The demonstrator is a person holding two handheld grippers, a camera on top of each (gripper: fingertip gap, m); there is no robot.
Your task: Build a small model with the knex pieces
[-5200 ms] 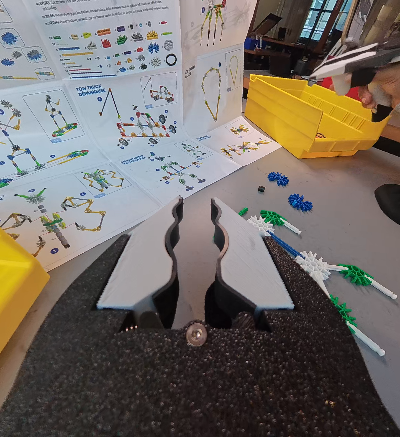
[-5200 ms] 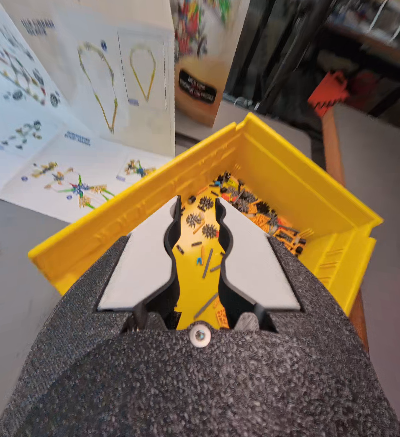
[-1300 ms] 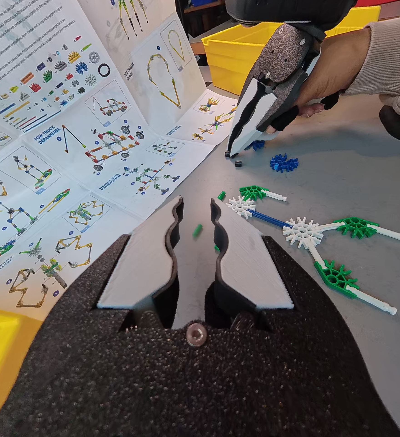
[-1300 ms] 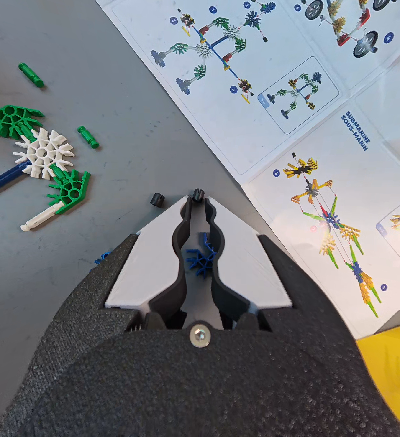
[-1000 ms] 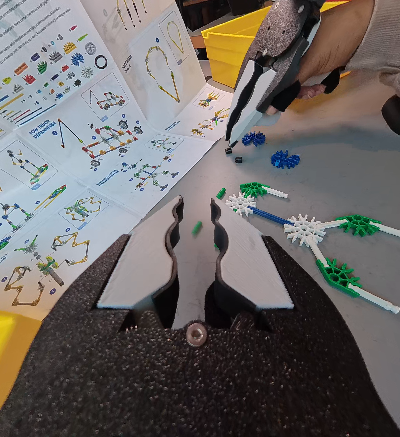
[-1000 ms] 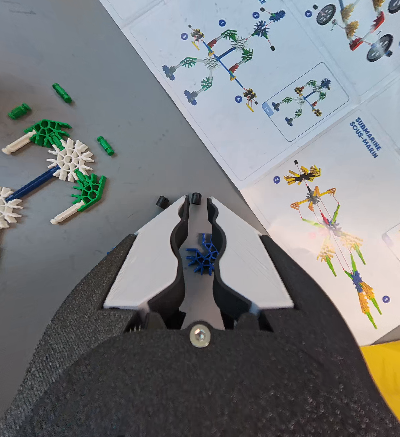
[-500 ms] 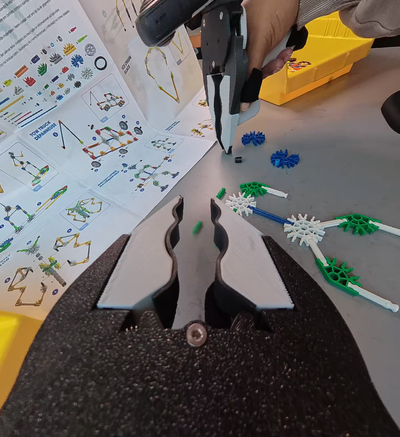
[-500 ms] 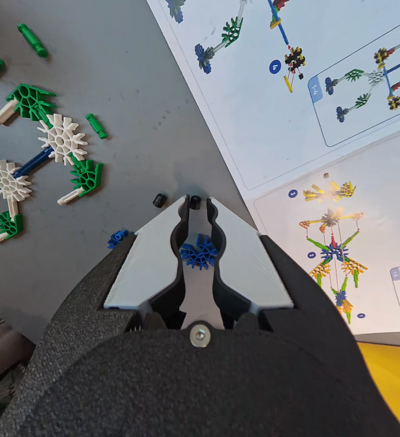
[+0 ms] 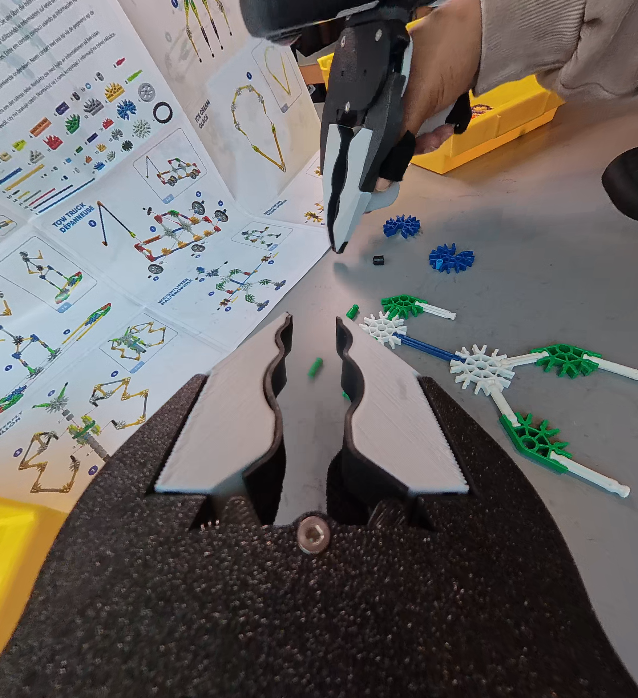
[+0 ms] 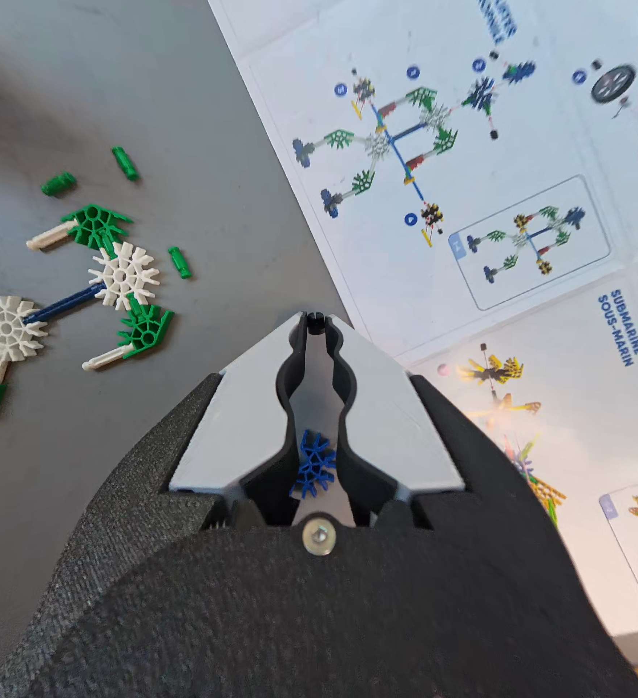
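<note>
**A:** Left wrist view first. The left gripper hangs low over the grey bench, jaws well apart and holding nothing. A short green rod lies on the bench in the gap between its fingers, untouched.

**B:** And just right of its tips?

**A:** The white, green and blue rod-and-connector assembly, flat on the bench. Ahead of it, the right gripper points steeply down, tips just above the bench, with a loose black cap beside them and two blue connectors a little beyond. The instruction sheet runs off to the left, partly propped up.

**B:** Over to the right wrist view.

**A:** The right gripper is nearly closed, pinching a small black cap at the very tips. A piece that tiny, I'd judge, only fits out at the points.

**B:** And the blue thing?

**A:** A blue connector on the bench below, seen through the gap, not gripped. The assembly sits to the left, the sheet right and ahead.
</note>
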